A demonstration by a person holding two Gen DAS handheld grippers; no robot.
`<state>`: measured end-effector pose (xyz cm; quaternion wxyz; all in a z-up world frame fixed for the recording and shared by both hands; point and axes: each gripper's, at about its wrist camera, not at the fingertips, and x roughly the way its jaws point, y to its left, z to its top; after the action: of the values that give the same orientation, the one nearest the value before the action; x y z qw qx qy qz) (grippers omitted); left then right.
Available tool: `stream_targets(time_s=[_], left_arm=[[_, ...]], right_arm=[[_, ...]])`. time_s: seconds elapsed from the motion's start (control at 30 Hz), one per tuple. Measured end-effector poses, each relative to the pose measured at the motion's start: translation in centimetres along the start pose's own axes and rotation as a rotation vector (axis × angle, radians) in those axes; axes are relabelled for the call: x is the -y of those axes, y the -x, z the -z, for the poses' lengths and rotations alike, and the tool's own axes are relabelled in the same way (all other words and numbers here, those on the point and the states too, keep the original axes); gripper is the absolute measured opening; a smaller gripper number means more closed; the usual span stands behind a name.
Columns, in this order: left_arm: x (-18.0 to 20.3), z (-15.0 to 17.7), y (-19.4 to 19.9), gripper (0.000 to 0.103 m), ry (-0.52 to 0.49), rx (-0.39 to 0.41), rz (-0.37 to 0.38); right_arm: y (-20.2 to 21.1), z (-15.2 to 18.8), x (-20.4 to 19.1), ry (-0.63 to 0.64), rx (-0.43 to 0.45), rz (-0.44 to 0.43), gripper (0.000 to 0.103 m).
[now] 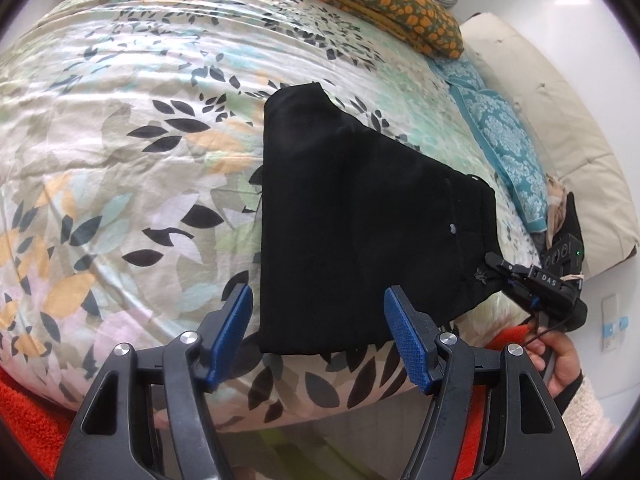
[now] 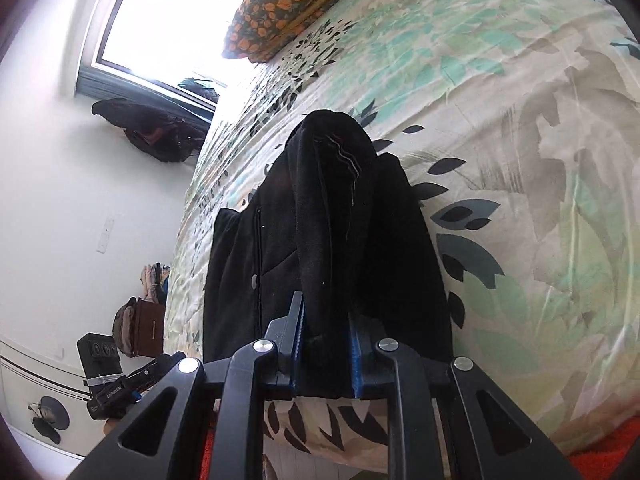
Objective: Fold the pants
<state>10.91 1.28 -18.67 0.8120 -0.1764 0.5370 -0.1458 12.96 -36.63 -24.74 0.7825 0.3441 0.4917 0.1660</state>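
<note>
Blue-padded fingers of the left gripper [image 1: 318,322] gape, empty, over the near edge of the bed [image 1: 120,140], where the black pants [image 1: 352,208] lie partly folded. Clenched on one corner, the right gripper [image 2: 326,350] could drag the layers askew — thin bite, slippery cloth.

Your bed [image 1: 120,128] in leaf-print cover, black pants [image 1: 352,216] lying folded near its edge, orange-flowered pillow [image 1: 384,0] and teal damask pillow [image 1: 504,140] farther back.

My left gripper [image 1: 318,336] hangs with jaws apart over the near edge of the black pants [image 1: 360,216] on the leaf-print bedspread [image 1: 120,140]. My right gripper [image 1: 496,262] pinches their right corner.
</note>
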Motion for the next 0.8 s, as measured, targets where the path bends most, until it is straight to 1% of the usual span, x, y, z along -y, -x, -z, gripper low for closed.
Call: stream_targets(time_s=[0.03,0.1,0.13,0.17,0.2,0.23,0.3,0.37,0.43,0.47,0.53,0.57,0.6,0.63,0.67,0.7,0.73,0.77,0.8], left_arm=[[0.3,0.2,-0.1,0.07,-0.016,-0.001,-0.013],[0.8,0.4,-0.2,0.07,-0.057,0.003,-0.05],[1.1,0.4,-0.1,0.07,-0.078,0.01,-0.075],[1.3,0.4,0.0,0.07,-0.098,0.021,-0.105],[1.6,0.3,0.1,0.07,-0.115,0.037,-0.14],[1.8,0.2,0.2,0.07,-0.129,0.055,-0.17],[2.4,-0.2,0.3,0.071,-0.156,0.089,-0.21],[3.3,-0.7,-0.3,0.071,-0.191,0.099,-0.225],[4.7,-1.0,-1.2,0.071,-0.233,0.112,-0.222],[5.4,-1.0,-1.8,0.071,-0.262,0.126,-0.223],[6.8,-0.7,-3.4,0.071,-0.338,0.139,-0.242],[7.3,-0.5,-4.5,0.071,-0.374,0.123,-0.253],[7.4,-0.1,-5.9,0.074,-0.401,0.085,-0.263],[7.4,0.3,-7.3,0.075,-0.42,0.045,-0.286],[7.3,0.8,-7.9,0.076,-0.437,0.034,-0.301],[7.4,1.2,-7.8,0.076,-0.453,0.048,-0.305],[7.5,1.1,-7.2,0.076,-0.457,0.053,-0.3],[7.4,0.7,-6.6,0.076,-0.444,0.045,-0.282],[7.2,-0.2,-5.8,0.076,-0.421,0.045,-0.25]], right_arm=[[-0.3,0.1,0.5,0.011,-0.004,0.022,0.02],[-0.5,0.3,1.2,0.007,0.008,0.04,0.03],[-0.2,0.3,1.3,0.004,0.014,0.053,0.045],[0.1,0.1,1.1,0.004,0.021,0.073,0.058],[0.8,-0.2,0.8,0.009,0.037,0.097,0.061],[1.8,-0.5,0.5,0.021,0.072,0.118,0.062],[4.2,-1.3,-1.1,0.076,0.17,0.166,0.062],[5.9,-2.1,-4.2,0.19,0.244,0.209,0.062],[5.8,-2.4,-7.7,0.329,0.268,0.216,0.062],[5.0,-2.3,-9.2,0.396,0.251,0.21,0.062],[1.9,-1.6,-11.0,0.502,0.183,0.207,0.062],[0.2,-1.1,-11.2,0.533,0.143,0.222,0.062],[-1.5,-0.5,-10.6,0.547,0.104,0.249,0.062],[-3.2,0.1,-9.3,0.54,0.062,0.292,0.06],[-4.7,0.6,-7.3,0.514,0.022,0.342,0.06],[-5.5,1.1,-5.5,0.476,0.0,0.365,0.06],[-5.3,1.2,-4.3,0.436,0.012,0.337,0.06],[-4.6,1.2,-4.1,0.409,0.032,0.31,0.059],[-3.8,0.8,-4.3,0.392,0.031,0.3,0.059]])
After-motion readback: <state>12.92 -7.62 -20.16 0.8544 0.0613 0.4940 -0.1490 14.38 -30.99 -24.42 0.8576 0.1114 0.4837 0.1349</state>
